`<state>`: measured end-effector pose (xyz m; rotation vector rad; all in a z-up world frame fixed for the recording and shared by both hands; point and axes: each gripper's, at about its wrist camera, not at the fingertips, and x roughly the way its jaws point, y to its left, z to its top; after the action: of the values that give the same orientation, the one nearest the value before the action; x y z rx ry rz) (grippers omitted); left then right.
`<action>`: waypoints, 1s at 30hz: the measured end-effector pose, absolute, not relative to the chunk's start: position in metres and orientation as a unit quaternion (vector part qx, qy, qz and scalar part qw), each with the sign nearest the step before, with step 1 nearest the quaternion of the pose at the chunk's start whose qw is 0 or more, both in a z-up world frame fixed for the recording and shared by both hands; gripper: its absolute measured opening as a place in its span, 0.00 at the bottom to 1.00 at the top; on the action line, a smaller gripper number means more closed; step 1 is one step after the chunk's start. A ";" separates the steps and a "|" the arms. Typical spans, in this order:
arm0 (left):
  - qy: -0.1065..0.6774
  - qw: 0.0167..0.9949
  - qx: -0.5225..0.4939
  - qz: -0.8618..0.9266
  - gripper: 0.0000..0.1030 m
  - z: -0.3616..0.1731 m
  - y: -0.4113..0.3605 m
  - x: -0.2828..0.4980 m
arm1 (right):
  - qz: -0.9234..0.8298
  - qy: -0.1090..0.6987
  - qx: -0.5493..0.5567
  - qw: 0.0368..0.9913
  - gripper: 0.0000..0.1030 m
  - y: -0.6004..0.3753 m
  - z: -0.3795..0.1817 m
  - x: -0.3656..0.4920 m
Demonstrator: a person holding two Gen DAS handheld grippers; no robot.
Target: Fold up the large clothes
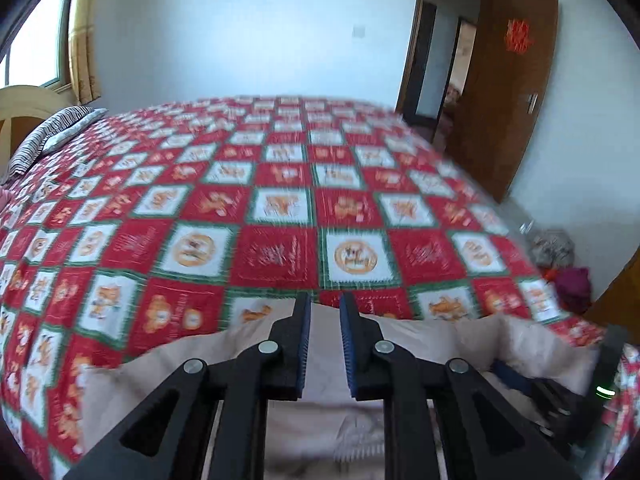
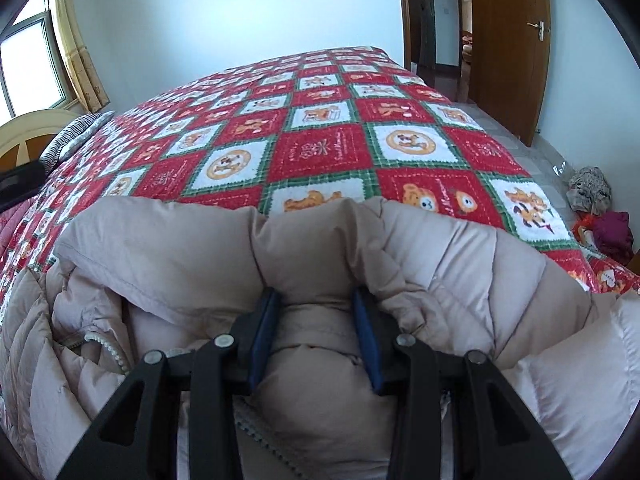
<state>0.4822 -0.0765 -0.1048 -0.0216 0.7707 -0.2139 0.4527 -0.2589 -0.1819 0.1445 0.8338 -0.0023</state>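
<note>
A beige puffer jacket (image 2: 160, 248) lies bunched on the near part of the bed, its zipper (image 2: 112, 348) showing at the left. My right gripper (image 2: 316, 312) is shut on a thick fold of the jacket, and the padding bulges between the blue pads (image 2: 366, 328). In the left wrist view the jacket (image 1: 160, 368) lies below my left gripper (image 1: 325, 304). Its jaws stand a narrow gap apart with nothing between them, above the cloth. The right gripper (image 1: 560, 392) shows at the lower right of that view, sunk in the jacket. The picture there is blurred.
A red, white and green checked quilt (image 2: 328, 148) covers the bed. A striped pillow (image 2: 72, 136) and a headboard (image 2: 28, 132) are at the far left. On the floor at the right lies a pile of clothes (image 2: 600, 216). A wooden door (image 2: 508, 40) stands open behind.
</note>
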 end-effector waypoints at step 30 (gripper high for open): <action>0.410 0.909 0.024 -0.070 0.14 -0.180 -0.085 0.486 | 0.000 0.423 -0.004 0.906 0.52 -0.216 -0.188 0.490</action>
<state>0.4858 -0.0851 -0.1803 0.0493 0.8447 -0.1435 0.4896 -0.2161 -0.1878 -0.0081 0.8729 -0.0001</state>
